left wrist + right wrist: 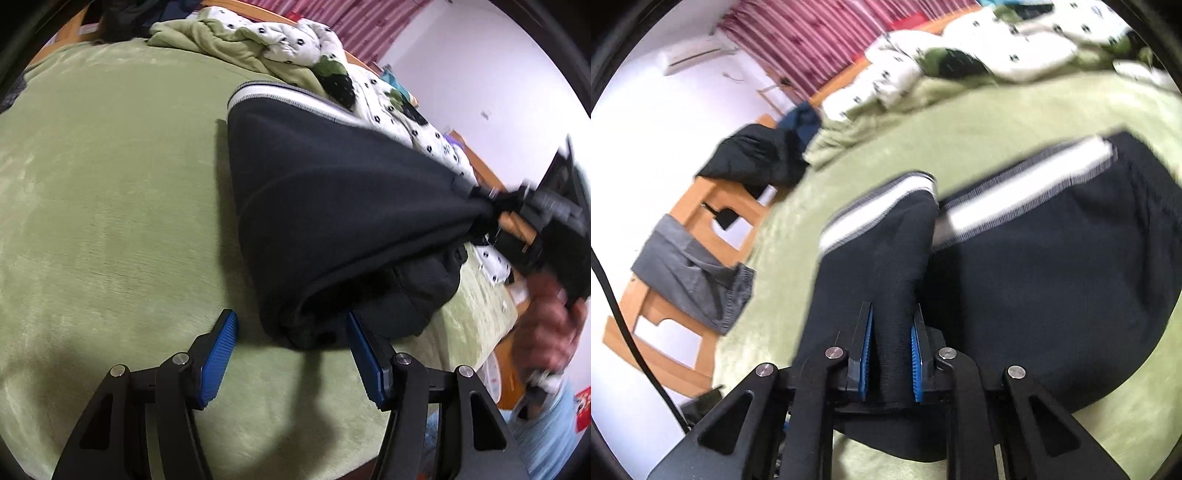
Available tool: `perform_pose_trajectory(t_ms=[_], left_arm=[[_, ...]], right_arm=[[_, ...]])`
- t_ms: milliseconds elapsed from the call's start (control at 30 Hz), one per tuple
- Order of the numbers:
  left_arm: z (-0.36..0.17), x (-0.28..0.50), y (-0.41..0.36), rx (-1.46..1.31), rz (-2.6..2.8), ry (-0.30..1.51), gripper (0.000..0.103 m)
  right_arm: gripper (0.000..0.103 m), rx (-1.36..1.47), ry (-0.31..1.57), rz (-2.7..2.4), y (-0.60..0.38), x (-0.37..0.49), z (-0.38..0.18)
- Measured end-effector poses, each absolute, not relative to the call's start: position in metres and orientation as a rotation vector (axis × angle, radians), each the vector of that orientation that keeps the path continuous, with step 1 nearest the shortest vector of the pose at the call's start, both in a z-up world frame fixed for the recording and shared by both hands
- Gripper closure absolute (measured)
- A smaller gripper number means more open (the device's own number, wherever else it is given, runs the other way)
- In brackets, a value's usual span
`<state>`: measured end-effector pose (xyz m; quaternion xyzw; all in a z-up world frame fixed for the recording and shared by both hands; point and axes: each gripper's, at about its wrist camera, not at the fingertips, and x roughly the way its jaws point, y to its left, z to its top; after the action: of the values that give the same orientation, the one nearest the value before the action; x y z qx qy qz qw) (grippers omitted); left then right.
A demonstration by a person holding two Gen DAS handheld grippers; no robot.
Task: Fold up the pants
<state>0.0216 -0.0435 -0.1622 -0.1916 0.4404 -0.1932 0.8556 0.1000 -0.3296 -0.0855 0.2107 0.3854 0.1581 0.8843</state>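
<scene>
Between the blue pads (918, 354) of my right gripper (892, 314) a bunched fold of the black pants (1034, 277) is pinched tight, the jaws drawn narrow on the cloth. From that grip the fabric fans out ahead of the fingers, and its white and grey waistband (1027, 192) runs across beyond them, split into two blurred stretches. In my left wrist view the same right gripper (491, 206) shows far off to the right, with the pants (332, 206) pulled up into a taut cone toward it, and my hand (546, 325) wraps the handle below it.

My left gripper (288, 328) stands half open and holds nothing. The rolled lower edge of the pants lies just ahead of it, close against the tip of the right-hand finger; whether that pad touches the cloth I cannot tell.

Under both grippers spreads the green blanket (110, 221). Beyond the pants a rumpled white quilt with dark flowers (303, 40) is heaped. To the left of my right gripper grey trousers (698, 280) hang over a wooden bed frame (720, 206).
</scene>
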Motion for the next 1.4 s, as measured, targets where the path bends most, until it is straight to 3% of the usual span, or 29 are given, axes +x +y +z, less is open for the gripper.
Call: perform_pose_trajectory(t_ms=[167, 533, 933, 1400], left_arm=[[-0.146, 0.016, -0.069, -0.276, -0.382, 0.878, 0.044], [-0.136, 0.031, -0.133, -0.218, -0.392, 0.882, 0.044], [-0.134, 0.008, -0.149, -0.08, -0.523, 0.929, 0.044], [-0.144, 0.016, -0.177, 0.06, -0.481, 0.957, 0.044]], right_arm=[[0.086, 0.357, 0.739, 0.347, -0.352, 0.106, -0.049], [0.086, 0.396, 0.689, 0.216, -0.457, 0.097, -0.054], [0.087, 0.436, 0.708, 0.054, -0.534, 0.085, -0.101], [0.086, 0.34, 0.818, -0.056, -0.536, 0.095, -0.13]])
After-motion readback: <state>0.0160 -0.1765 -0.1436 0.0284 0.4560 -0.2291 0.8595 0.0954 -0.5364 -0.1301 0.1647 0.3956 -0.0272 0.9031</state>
